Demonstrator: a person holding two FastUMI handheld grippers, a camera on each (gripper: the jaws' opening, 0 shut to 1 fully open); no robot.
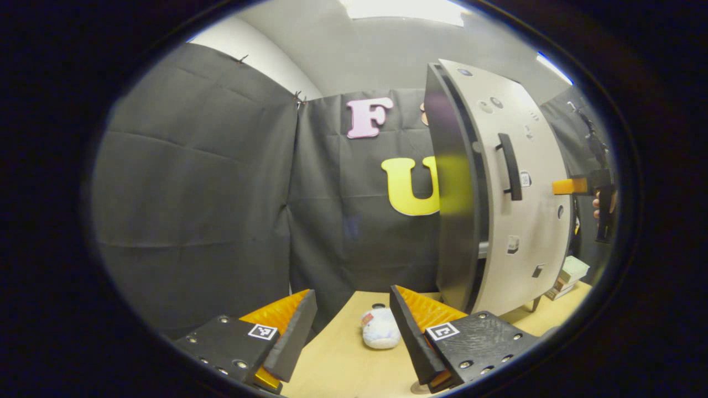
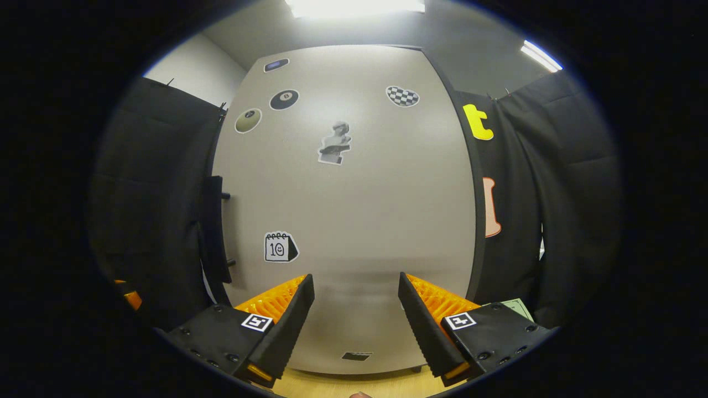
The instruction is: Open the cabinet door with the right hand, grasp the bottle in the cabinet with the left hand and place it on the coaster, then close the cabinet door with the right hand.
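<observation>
Evidently I held my right gripper [image 2: 354,318] spread, facing the cabinet door [image 2: 354,210], ready for its handle [image 2: 213,232]. Left gripper [image 1: 354,326] waited spread too.

Light wooden table [image 1: 343,365] carries cabinet [image 1: 514,221]; small white plush toy [image 1: 380,329] beside it; stacked boxes [image 1: 569,275] behind.

Cabinet [image 1: 459,210] interior hidden behind door [image 1: 514,188]
</observation>
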